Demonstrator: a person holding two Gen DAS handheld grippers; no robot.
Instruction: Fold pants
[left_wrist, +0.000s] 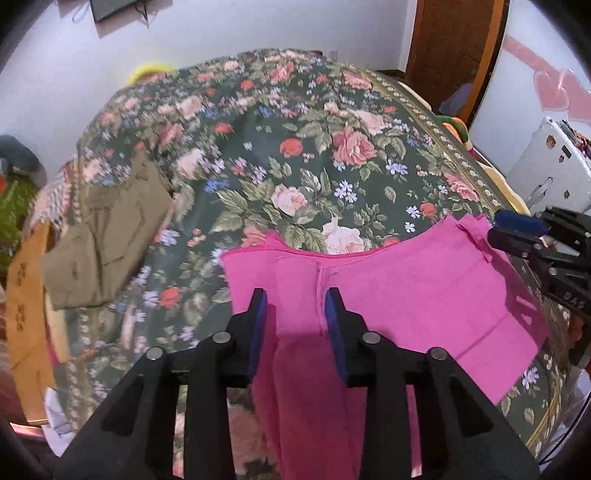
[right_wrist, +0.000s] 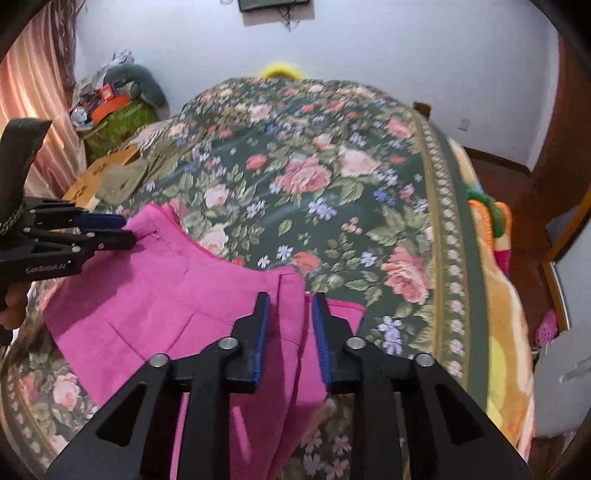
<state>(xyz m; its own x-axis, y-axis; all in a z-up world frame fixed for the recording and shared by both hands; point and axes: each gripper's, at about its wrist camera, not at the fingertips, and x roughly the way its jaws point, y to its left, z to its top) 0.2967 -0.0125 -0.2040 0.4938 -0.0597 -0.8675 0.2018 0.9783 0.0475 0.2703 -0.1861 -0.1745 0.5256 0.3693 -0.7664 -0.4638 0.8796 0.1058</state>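
Note:
Bright pink pants (left_wrist: 406, 291) lie on a floral bedspread (left_wrist: 295, 166), waistband towards the far side. My left gripper (left_wrist: 295, 306) holds one waist corner, with a fold of pink cloth between its blue pads. My right gripper (right_wrist: 290, 314) grips the other waist corner (right_wrist: 291, 295), cloth bunched between its pads. Each gripper shows in the other's view: the right one (left_wrist: 496, 230) at the pants' right corner, the left one (right_wrist: 125, 230) at the left corner. The legs hang down below the grippers, out of view.
An olive-brown folded garment (left_wrist: 107, 240) lies on the bed's left side next to a cardboard box (left_wrist: 26, 295). A white appliance (left_wrist: 546, 166) stands to the right. Clutter and a green bag (right_wrist: 118, 122) sit by the far wall; blankets (right_wrist: 495, 258) hang off the bed's right edge.

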